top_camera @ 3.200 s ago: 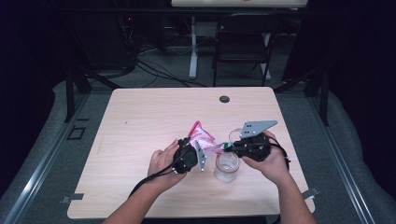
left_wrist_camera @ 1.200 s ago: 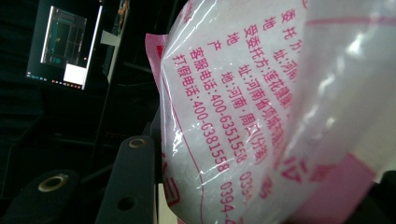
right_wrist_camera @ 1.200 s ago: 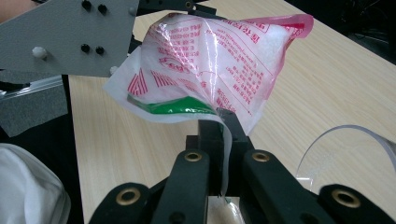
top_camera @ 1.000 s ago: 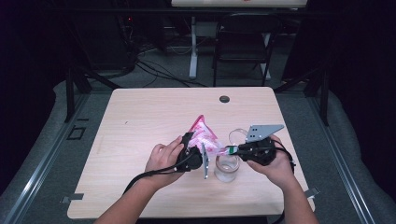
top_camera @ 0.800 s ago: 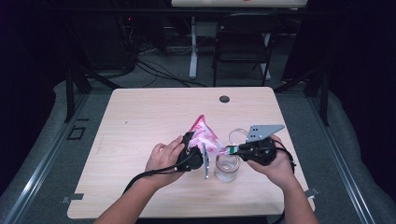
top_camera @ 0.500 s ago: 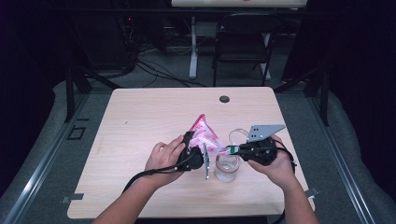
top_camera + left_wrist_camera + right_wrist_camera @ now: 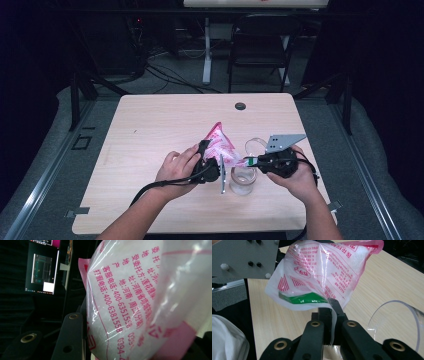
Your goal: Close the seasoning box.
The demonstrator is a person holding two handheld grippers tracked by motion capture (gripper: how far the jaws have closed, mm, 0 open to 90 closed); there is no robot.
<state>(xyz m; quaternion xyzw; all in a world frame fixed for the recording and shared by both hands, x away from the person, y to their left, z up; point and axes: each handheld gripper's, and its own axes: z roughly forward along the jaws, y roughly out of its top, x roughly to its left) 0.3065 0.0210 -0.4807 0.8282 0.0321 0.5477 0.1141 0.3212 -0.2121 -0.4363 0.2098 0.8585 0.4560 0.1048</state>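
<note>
The table [image 7: 150,130] is lit evenly from above, while the room behind it is very dark. Soft shadows lie under the hands. In the left gripper view the bag [image 7: 140,297] between the jaws is overexposed, with glare and blur at its right.

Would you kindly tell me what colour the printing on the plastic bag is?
Pink-red lettering on the clear plastic bag, plus one green patch; the right gripper view shows it best.
</note>
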